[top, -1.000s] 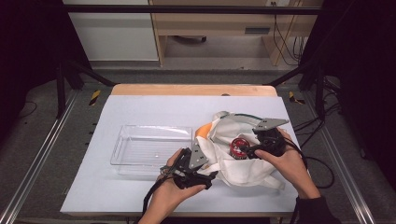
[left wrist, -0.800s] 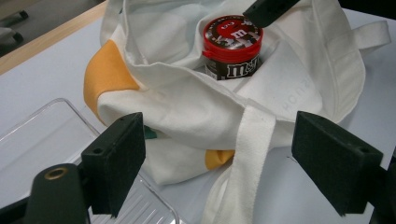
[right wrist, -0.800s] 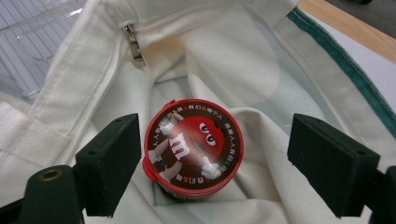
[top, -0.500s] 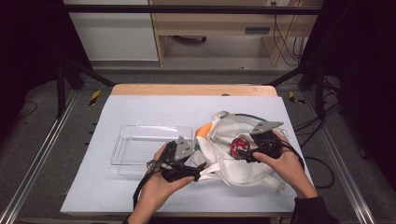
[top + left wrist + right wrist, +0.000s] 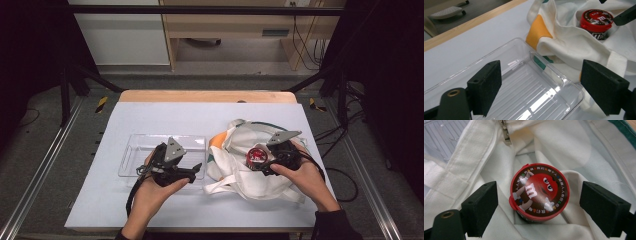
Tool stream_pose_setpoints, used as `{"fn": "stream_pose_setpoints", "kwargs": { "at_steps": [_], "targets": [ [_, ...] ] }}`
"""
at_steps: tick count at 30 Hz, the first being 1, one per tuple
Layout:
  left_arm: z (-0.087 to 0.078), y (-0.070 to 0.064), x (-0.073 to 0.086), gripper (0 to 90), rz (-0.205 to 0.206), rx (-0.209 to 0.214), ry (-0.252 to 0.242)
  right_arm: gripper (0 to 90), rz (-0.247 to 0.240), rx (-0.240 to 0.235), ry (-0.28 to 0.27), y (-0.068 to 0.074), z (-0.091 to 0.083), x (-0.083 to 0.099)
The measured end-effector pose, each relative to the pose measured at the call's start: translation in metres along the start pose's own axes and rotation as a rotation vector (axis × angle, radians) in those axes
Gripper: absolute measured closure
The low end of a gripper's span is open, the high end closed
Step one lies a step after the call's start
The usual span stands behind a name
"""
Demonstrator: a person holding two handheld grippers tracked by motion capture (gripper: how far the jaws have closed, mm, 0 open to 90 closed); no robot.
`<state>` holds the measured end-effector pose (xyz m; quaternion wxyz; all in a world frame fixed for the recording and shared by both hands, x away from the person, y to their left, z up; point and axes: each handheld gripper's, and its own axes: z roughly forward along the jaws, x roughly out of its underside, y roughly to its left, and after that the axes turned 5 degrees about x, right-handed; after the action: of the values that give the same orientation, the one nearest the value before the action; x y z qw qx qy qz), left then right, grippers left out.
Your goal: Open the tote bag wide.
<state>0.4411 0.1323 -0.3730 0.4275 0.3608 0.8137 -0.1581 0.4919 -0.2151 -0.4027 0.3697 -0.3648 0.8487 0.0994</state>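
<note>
My left gripper [image 5: 192, 167] hangs over the near right end of the clear tray [image 5: 135, 150], jaws spread wide, holding nothing. My right gripper [image 5: 539, 207] stands just as wide, either side of the red-lidded candy tub [image 5: 539, 192], not touching it. The tub sits upright in the white cloth bag [image 5: 235, 172], right of the tray.

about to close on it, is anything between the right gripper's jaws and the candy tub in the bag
Nothing visible. The right gripper is open, one jaw on each side of the red-lidded candy tub, with only bag cloth bunched around its base.
</note>
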Motion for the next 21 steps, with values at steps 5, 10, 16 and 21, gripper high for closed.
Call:
{"fn": "stream_pose_setpoints", "kwargs": {
  "at_steps": [5,10,16,21],
  "targets": [
    [-0.006,0.010,0.002,17.0,-0.012,-0.016,-0.001,16.0,-0.010,-0.008,0.016,-0.001,0.007,-0.001],
    [-0.008,0.015,0.004,17.1,-0.026,-0.019,-0.004,16.1,-0.019,-0.020,0.042,-0.003,0.017,-0.003],
    [-0.007,0.018,0.007,15.8,-0.028,-0.035,0.024,16.0,-0.021,-0.029,0.068,-0.004,0.027,-0.002],
    [-0.006,0.021,0.009,13.0,-0.043,-0.044,0.026,16.1,-0.022,-0.033,0.095,-0.005,0.034,-0.002]
  ]
}}
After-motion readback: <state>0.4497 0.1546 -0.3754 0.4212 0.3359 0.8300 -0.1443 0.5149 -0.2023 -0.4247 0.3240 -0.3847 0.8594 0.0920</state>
